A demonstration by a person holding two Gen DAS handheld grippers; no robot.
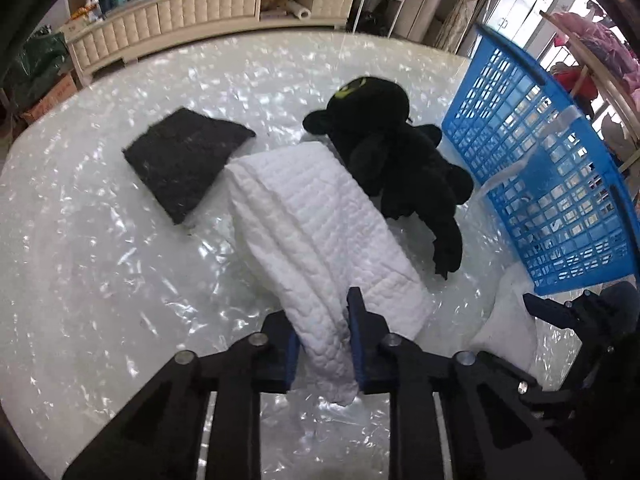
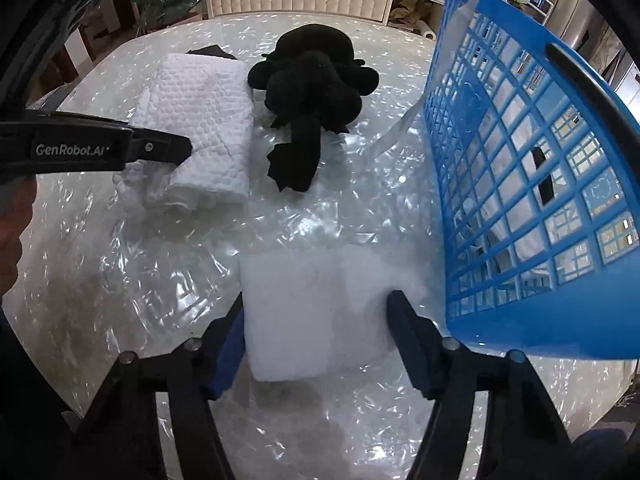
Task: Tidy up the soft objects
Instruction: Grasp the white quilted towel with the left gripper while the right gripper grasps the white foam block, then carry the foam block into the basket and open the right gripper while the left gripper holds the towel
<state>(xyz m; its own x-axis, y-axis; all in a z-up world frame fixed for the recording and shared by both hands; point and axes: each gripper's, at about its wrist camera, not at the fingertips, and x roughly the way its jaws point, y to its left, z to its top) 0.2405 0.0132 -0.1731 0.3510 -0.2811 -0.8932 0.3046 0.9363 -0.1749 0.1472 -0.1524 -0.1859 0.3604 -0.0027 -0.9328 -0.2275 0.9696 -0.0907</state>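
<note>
- The white quilted towel (image 1: 320, 232) is lying folded on the desk (image 1: 100, 260), its near end sitting between the left tongs (image 1: 322, 344); their jaws are pressing in on that end, so they look closed on the cloth.
- The white foam block (image 2: 316, 312) is resting on the desk between the right tongs (image 2: 316, 344), whose jaws are standing wide, one at each side of the block; whether the pads are already touching it I cannot tell.
- Ahead of the left tongs, the black plush toy (image 1: 396, 152) is lying just beside the towel's far end, and the black fabric square (image 1: 184, 156) is sitting to the towel's other side.
- The blue basket (image 2: 540, 200) is standing just right of the right tongs, close to the block.
- Risks, as I judge them: the towel, pinched by one end only, may be unfolding as it rises or dragging the plush; the foam may be slipping from a shallow squeeze; the right tongs may be knocking the basket wall.
</note>
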